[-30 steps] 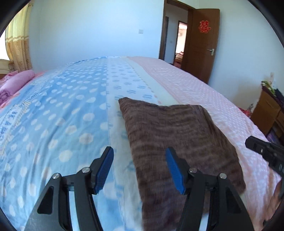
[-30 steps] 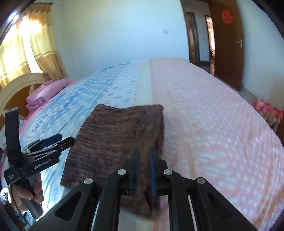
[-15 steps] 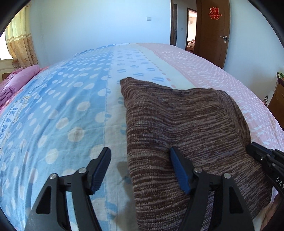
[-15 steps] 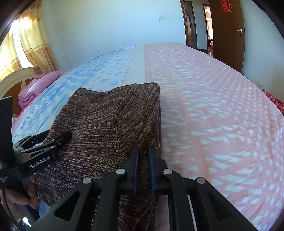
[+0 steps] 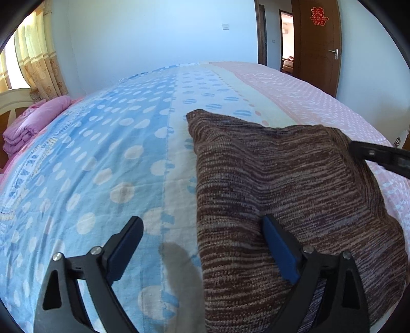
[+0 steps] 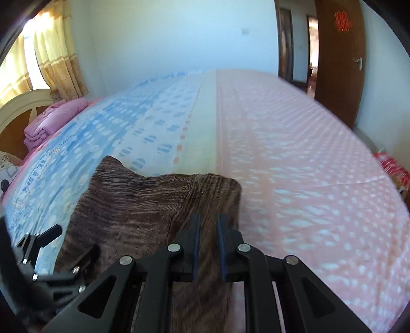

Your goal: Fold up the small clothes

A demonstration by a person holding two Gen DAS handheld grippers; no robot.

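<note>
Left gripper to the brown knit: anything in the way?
Nothing visible. The left gripper is open and straddles the near left edge of the brown knit garment, one finger on the knit, the other over the polka-dot bedsheet.

One brown knitted garment (image 5: 289,194) lies at the lower right of the left wrist view. Two grippers show: the left gripper (image 5: 202,235) at the bottom of that view, the right gripper (image 6: 207,231) at the bottom centre of the right wrist view. One bed sheet (image 5: 102,164) fills the middle of the frame. One stack of pink folded bedding (image 5: 33,125) sits at the left edge. One curtain (image 5: 38,59) hangs at the upper left. One wooden door (image 5: 317,43) stands at the upper right, bearing one red paper ornament (image 5: 319,16).
</note>
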